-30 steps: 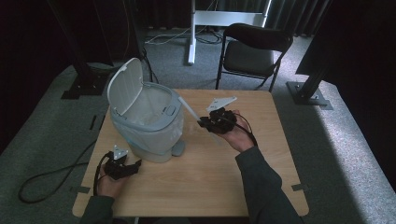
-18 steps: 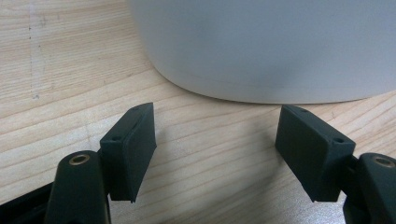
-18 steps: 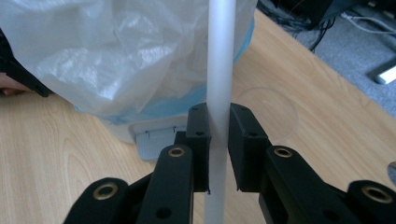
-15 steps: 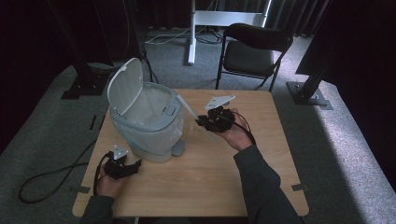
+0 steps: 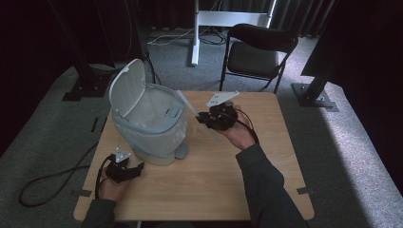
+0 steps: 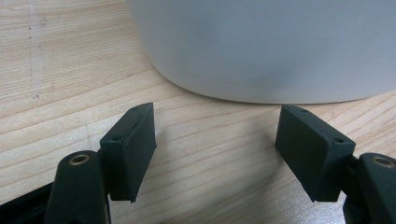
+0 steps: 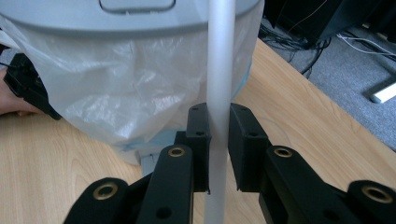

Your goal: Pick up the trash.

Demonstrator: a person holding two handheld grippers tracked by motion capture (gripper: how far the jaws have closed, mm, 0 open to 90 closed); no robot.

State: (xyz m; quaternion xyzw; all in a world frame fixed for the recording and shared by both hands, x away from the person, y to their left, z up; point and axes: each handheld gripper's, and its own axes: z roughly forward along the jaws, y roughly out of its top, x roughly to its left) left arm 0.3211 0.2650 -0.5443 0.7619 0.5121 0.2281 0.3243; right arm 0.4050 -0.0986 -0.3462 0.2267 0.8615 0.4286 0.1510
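A grey pedal bin [image 5: 149, 126] lined with a clear plastic bag stands on the left of the wooden table [image 5: 214, 185], its lid [image 5: 126, 88] tipped up. Just right of the bin's rim, my right gripper [image 5: 205, 118] is shut on a long white stick [image 5: 187, 105], which slants up toward the bin opening. In the right gripper view the stick [image 7: 219, 60] runs up between the pads, my right gripper [image 7: 218, 140] pinching it in front of the bagged bin [image 7: 130, 74]. My left gripper [image 5: 135, 170] rests on the table by the bin's base. Its jaws [image 6: 217, 144] are open and empty, facing the bin wall [image 6: 261, 46].
The bin's pedal [image 5: 180, 152] sticks out at its front right. Behind the table stand a black folding chair [image 5: 259, 52] and a white stand [image 5: 195, 33]. A cable [image 5: 52, 178] loops on the carpet at the left. Dark frame feet sit at both sides.
My right gripper, with the stick in it, has drifted slightly left toward the bin. The left gripper has stayed put.
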